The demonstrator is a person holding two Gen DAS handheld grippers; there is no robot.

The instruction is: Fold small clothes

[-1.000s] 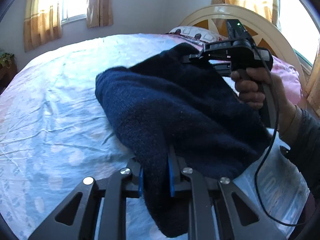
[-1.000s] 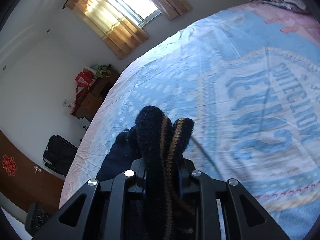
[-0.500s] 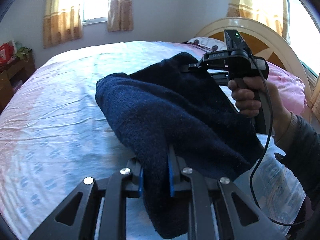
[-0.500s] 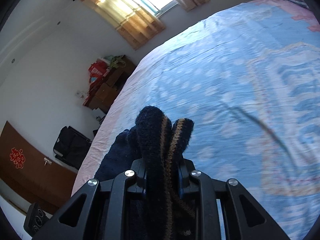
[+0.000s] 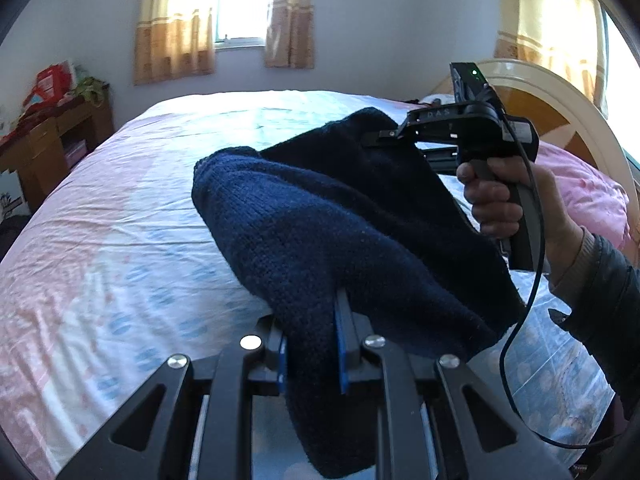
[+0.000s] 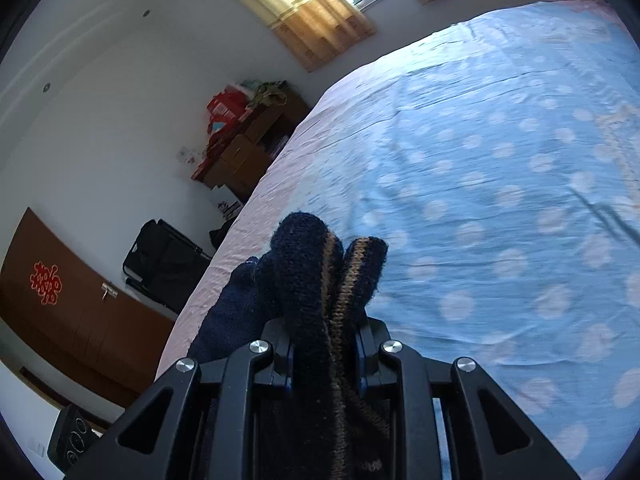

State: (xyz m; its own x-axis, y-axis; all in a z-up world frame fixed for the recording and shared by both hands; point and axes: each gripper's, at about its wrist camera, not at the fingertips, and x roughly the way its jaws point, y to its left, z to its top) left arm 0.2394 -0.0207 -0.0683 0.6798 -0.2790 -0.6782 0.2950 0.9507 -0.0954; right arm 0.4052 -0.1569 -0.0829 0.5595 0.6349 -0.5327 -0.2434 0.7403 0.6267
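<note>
Both views have swung left across the room. Left wrist view: the wooden cabinet (image 5: 52, 148) with red clutter has come into frame at left, the window (image 5: 240, 0) sits nearer centre, and the right gripper (image 5: 376, 140) sits slightly lower right. Right wrist view: the printed lettering on the bed sheet (image 6: 500, 168) has slid out of frame, only dotted blue showing; the brown door (image 6: 60, 300) shows more.

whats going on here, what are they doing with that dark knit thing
A person is folding a navy knit garment over a bed. The left gripper is shut on one bunched edge, and the right gripper is shut on another edge with a tan stripe. The garment hangs lifted between them, not yet laid flat.
</note>
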